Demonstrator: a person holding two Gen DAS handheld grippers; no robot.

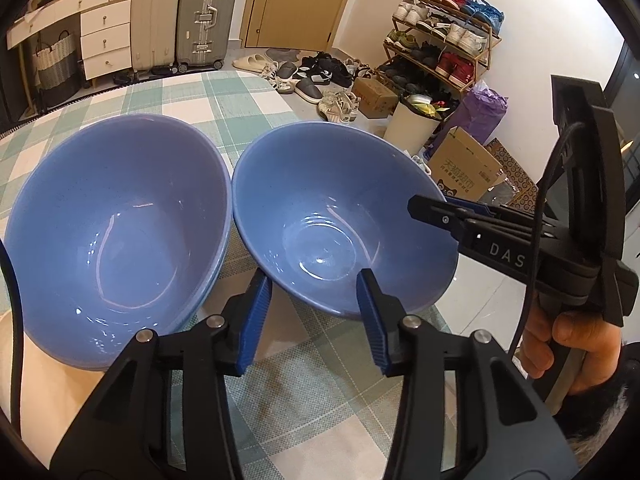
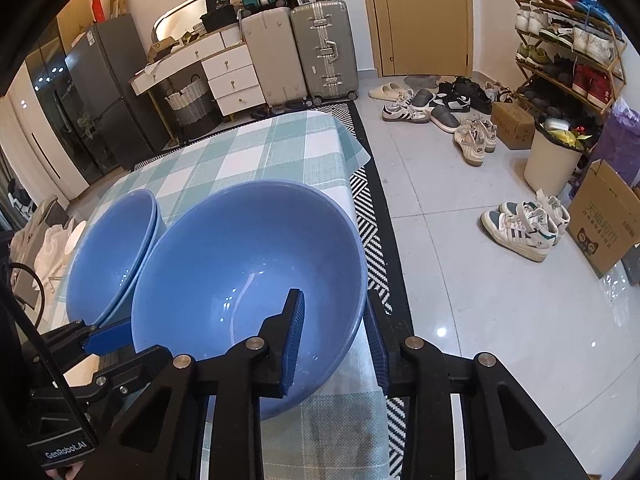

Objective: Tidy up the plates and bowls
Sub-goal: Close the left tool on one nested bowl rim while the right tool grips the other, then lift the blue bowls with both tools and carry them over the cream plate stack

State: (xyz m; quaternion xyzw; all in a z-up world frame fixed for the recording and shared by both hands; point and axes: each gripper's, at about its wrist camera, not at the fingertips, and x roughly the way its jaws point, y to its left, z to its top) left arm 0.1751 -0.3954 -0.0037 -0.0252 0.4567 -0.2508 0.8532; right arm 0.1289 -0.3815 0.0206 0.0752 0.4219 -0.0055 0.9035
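A single blue bowl [image 1: 320, 208] [image 2: 240, 264] stands on the checked tablecloth [image 1: 192, 96], close beside a stack of two like blue bowls [image 1: 120, 220] [image 2: 116, 248]. My right gripper [image 2: 333, 294] [image 1: 414, 206] is shut on the single bowl's right rim, one finger inside and one outside. My left gripper [image 1: 313, 274] straddles the same bowl's near-left rim. Its left finger sits between the two bowls and its right finger over the bowl's inside. Cloth shows between pad and wall, so it stands open.
The table's right edge [image 2: 360, 152] drops to a striped rug and tiled floor. Loose shoes [image 2: 520, 228], a white bin [image 2: 552, 160], a cardboard box [image 2: 608, 224], a shoe rack and suitcases [image 2: 324, 48] stand beyond. A hand [image 1: 576, 348] holds the right gripper.
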